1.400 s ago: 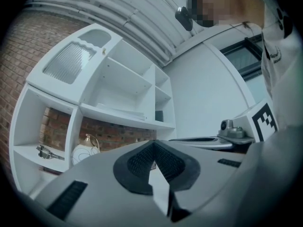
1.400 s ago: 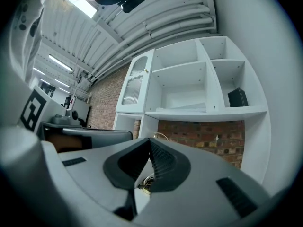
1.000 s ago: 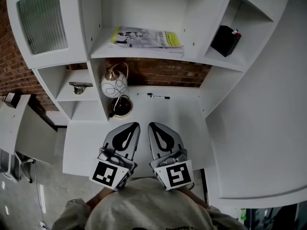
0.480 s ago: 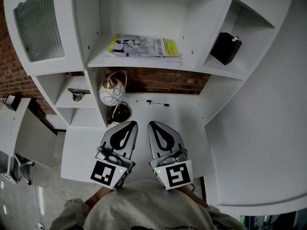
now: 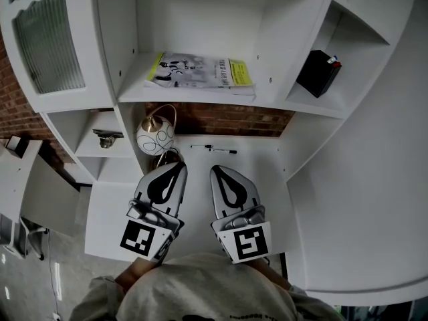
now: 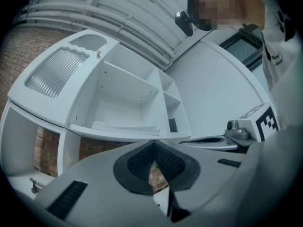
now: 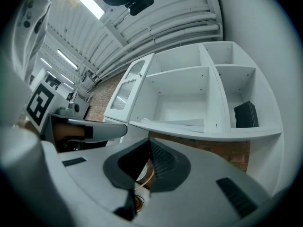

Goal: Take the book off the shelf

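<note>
1. Shelving [image 5: 127,52] in white is standing along the back edge of the desk [image 5: 257,179], towering over everything else.
2. The desk is carrying little, with bare surface running out to its near edge.
3. The book [image 5: 200,71] is lying flat on the middle shelf board, close to its front edge and nearer the left corner, untouched.
4. The left gripper [image 5: 175,170] and right gripper [image 5: 217,173] are hovering side by side above the desk's near edge. Both are pressed closed on nothing, tips aiming toward the shelf. I'd judge the reach is only beginning. Unless the jaws are opening before contact, they risk shoving the thin book deeper instead of pinching it. A grip on one edge alone could leave the pages sagging and slipping out.
5. A black box [image 5: 319,73] is sitting on the right-hand shelf, well apart from the book.
6. A globe lamp [image 5: 155,134] is standing toward the desk's back left corner, just ahead of the left gripper; a low, careless lift could be clipping it.
7. A pen [image 5: 221,150] is lying near the desk's back edge.
</note>
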A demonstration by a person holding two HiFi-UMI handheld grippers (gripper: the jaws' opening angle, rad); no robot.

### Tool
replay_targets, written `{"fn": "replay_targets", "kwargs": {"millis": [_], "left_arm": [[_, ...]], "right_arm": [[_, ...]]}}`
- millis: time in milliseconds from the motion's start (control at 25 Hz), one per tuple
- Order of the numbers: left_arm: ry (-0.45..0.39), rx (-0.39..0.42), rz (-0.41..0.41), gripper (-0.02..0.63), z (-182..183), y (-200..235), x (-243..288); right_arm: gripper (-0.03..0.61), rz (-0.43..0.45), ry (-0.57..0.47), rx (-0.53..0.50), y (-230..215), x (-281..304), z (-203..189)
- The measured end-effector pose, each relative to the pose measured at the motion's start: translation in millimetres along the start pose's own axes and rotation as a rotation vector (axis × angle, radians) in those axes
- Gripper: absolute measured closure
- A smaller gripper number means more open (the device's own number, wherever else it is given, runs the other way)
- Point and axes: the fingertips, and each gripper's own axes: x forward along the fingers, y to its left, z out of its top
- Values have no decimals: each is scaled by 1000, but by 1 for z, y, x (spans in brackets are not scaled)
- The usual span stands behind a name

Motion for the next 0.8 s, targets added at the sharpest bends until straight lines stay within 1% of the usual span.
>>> {"fn": "replay_targets", "kwargs": {"millis": [320,520,800], "left_arm": [[-38,33,-16,604,17,7,16],[-15,53,-7,604,17,13,22],[-13,88,-37,604,27,19,34]], "right_arm": [[561,-6,-19,-26,-13,15,7],[561,-15,-42,-72,-25,24,19],[561,-35,-64,-133,-43,32,31]]}}
